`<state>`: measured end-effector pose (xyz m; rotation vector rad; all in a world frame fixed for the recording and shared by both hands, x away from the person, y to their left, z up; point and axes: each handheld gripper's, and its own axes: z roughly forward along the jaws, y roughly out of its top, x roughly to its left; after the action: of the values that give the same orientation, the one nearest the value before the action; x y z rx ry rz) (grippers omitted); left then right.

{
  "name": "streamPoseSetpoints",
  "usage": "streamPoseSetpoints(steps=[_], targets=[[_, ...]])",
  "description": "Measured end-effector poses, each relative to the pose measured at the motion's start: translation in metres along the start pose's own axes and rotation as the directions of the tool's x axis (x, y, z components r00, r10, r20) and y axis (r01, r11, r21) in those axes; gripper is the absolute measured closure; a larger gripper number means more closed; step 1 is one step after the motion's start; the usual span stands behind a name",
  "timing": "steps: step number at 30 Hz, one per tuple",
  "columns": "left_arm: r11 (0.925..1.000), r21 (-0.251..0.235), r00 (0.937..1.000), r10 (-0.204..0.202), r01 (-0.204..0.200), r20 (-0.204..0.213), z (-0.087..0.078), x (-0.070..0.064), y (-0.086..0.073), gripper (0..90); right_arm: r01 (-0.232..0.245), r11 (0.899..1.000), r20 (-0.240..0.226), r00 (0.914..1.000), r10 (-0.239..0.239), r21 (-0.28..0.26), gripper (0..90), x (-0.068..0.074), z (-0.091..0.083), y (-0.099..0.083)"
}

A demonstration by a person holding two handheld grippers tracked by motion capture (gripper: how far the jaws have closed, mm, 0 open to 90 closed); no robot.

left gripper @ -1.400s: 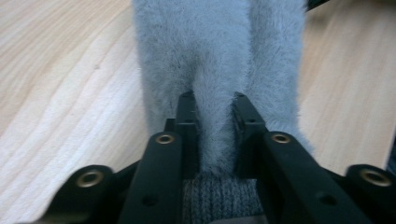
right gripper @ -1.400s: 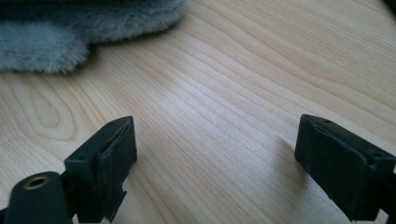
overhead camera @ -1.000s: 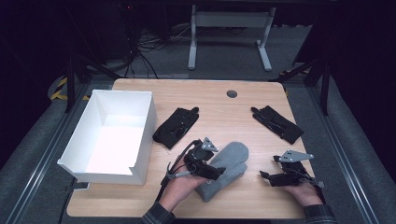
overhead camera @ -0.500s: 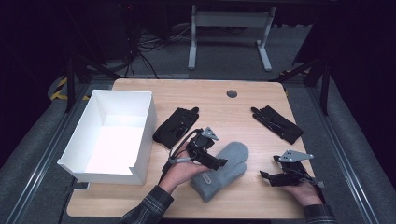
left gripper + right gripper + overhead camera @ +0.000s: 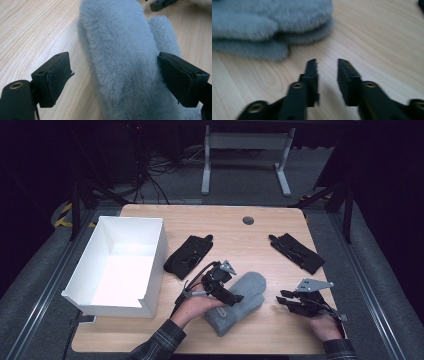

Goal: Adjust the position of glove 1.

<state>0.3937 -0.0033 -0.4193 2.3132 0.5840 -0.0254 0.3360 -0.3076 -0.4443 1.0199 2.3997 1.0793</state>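
A pair of fluffy grey mittens (image 5: 245, 295) lies stacked near the table's front middle. My left gripper (image 5: 231, 296) rests over them, open. In the left gripper view its jaws stand wide apart on either side of the top mitten (image 5: 117, 50), and my left gripper (image 5: 117, 80) is not squeezing it. My right gripper (image 5: 284, 300) hovers low just right of the mittens. In the right gripper view my right gripper (image 5: 327, 68) shows a narrow gap with only bare wood in it, and the mittens (image 5: 269, 27) lie ahead to the left.
A white open box (image 5: 150, 300) stands at the table's left. One black glove (image 5: 187, 255) lies beside it, just behind my left hand. Another black glove (image 5: 297, 252) lies at the right rear. A small round hole (image 5: 248, 220) is near the far edge.
My left gripper lifted slightly toward the black glove, then came back down over the grey mitten with its jaws spread. The right gripper has stayed put.
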Motion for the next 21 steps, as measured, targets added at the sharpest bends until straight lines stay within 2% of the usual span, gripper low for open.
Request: streamPoseSetpoints(steps=[3,4,7,11,21], targets=[[1.0000,0.004,1.0000,0.002,-0.002,-0.002,-0.002,0.000,0.000,13.7,-0.003,1.000,-0.035,0.9994,0.002,-0.010,89.8,0.000,0.008,0.012],[1.0000,0.004,1.0000,0.002,-0.002,-0.002,-0.002,0.000,0.000,13.8,-0.003,1.000,-0.035,0.9994,0.002,-0.010,89.8,0.000,0.008,0.012],[1.0000,0.000,1.0000,0.001,-0.001,-0.007,-0.003,0.001,-0.001,13.8,0.014,1.000,-0.077,0.9970,-0.013,0.023,90.0,0.002,0.024,0.023],[1.0000,-0.003,0.9998,0.002,-0.002,-0.019,-0.008,0.001,-0.002,13.8,0.038,0.998,-0.102,0.9942,-0.032,0.057,90.0,0.007,0.042,0.031],[0.9997,0.000,0.9986,-0.026,0.026,-0.046,-0.015,0.008,-0.008,13.8,0.068,0.996,-0.121,0.9908,-0.061,0.055,90.0,0.010,0.071,0.054]])
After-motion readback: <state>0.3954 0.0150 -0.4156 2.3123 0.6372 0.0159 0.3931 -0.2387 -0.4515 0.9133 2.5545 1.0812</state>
